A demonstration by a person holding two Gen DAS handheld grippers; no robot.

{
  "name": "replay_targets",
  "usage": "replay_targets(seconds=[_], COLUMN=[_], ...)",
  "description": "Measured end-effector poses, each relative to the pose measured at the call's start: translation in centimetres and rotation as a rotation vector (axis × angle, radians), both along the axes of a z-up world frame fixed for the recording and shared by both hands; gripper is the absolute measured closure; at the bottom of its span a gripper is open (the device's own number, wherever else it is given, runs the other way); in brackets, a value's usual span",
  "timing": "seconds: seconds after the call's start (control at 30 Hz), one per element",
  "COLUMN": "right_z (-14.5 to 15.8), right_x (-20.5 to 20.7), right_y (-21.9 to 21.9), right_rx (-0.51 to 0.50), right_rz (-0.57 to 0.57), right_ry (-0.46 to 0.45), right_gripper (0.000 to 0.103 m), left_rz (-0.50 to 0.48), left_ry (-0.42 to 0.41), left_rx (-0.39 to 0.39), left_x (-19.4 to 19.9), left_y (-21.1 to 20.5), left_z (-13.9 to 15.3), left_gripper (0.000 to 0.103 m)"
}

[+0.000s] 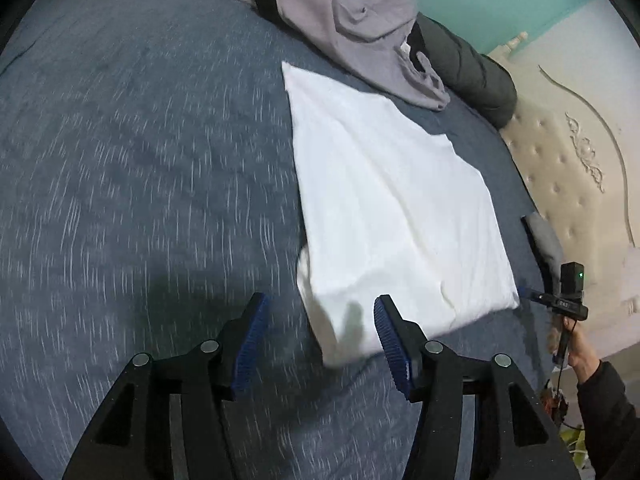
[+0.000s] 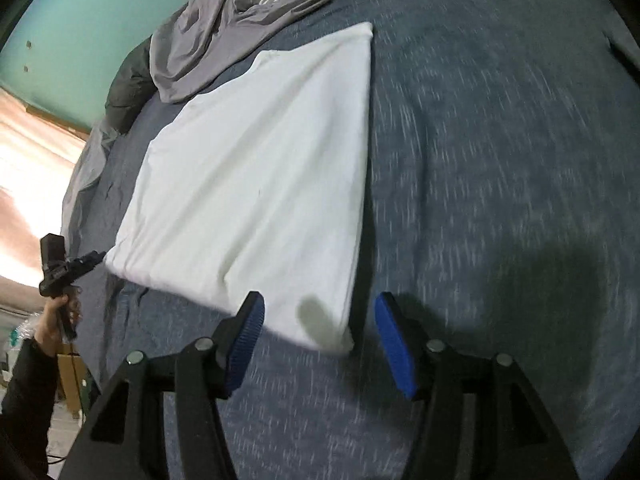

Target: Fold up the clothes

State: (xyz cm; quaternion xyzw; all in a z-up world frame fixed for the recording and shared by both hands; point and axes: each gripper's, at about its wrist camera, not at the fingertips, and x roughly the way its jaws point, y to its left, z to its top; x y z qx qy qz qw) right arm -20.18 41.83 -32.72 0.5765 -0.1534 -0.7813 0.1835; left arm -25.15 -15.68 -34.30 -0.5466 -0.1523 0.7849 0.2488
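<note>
Lying flat on a blue-grey heathered bed cover (image 1: 140,160), a white folded cotton garment (image 1: 392,208) fills the middle of both wrist views, its near corner slightly lifted and blurred. In the left wrist view, going left to right, bare bed cover comes first, then the left gripper (image 1: 320,320) with its blue ribbed pads spread wide and nothing between them, hovering just over the near corner of the white garment. Beyond the garment a crumpled lilac-grey cloth (image 1: 360,20) is heaped on a dark padded jacket (image 1: 472,76), and a cream tufted headboard (image 1: 560,168) stands further right. At the far right edge a hand (image 1: 578,344) in a dark sleeve holds the right gripper (image 1: 524,291) beside the garment's right corner; from here I cannot tell how its jaws stand.

In the right wrist view, the left gripper shows small at the left edge by the garment's corner. Then comes the white garment, and the right gripper (image 2: 320,318), jaws wide apart and empty, above its near corner. Bed cover fills the right.
</note>
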Motion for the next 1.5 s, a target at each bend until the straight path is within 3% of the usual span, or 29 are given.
replay_targets(seconds=[0.13,0.33,0.4,0.43,0.47,0.5,0.6,0.67,0.7,0.87,1.13,1.27,1.4,1.5], right_z=[-0.3,-0.6,-0.8,-0.8,-0.9,-1.1,-1.6,-1.6,-1.5,0.3,5.2,5.3,1.9,-0.1], right_x=[0.5,1.1,1.4,1.4,1.4,1.3,1.4,1.6,1.6,1.9,2.5,2.8,3.8,3.8], right_y=[-0.3,-0.8,-0.9,-1.2,-1.4,-1.6,-1.6,-1.3,-1.2,-0.6,1.6,1.9,2.0,1.9], right_rx=[0.002,0.005,0.005,0.006,0.013,0.020,0.013,0.006,0.008,0.041,0.044,0.053,0.070,0.064], right_rz=[0.007,0.017,0.020,0.031,0.036,0.041,0.045,0.037,0.032,0.035,0.066,0.068,0.084,0.068], right_ry=[-0.004,-0.011,-0.013,-0.008,-0.007,-0.007,-0.016,-0.011,-0.006,0.045,0.100,0.095,0.016,0.010], right_gripper=[0.044,0.044,0.044,0.044,0.045,0.045,0.068,0.093,0.094,0.098,0.099,0.099,0.099,0.098], left_rz=[-0.024,-0.060,-0.062,-0.063,-0.064,-0.065,-0.067,-0.082,-0.087,-0.102,-0.159,-0.194,-0.188,-0.179], left_ry=[-0.012,-0.025,-0.017,-0.015,-0.014,-0.012,-0.001,0.004,0.004,0.055,0.076,0.065,0.012,-0.020], left_rx=[0.006,-0.048,-0.049,-0.053,-0.058,-0.061,-0.054,-0.061,-0.065,-0.119,-0.120,-0.133,-0.126,-0.117], left_x=[1.1,1.8,1.8,1.8,1.8,1.9,2.1,2.1,2.2,2.6,4.6,6.4,7.5,7.7], left_y=[0.7,1.7,1.9,2.0,2.0,2.1,2.0,2.2,2.2,2.6,1.9,1.2,0.8,1.0], left_z=[-0.5,-1.7,-1.9,-2.0,-2.1,-2.2,-1.9,-1.9,-1.8,-0.1,2.8,2.8,0.5,-1.0], left_gripper=[0.044,0.045,0.053,0.068,0.074,0.074,0.090,0.099,0.101,0.101,0.101,0.101,0.101,0.101])
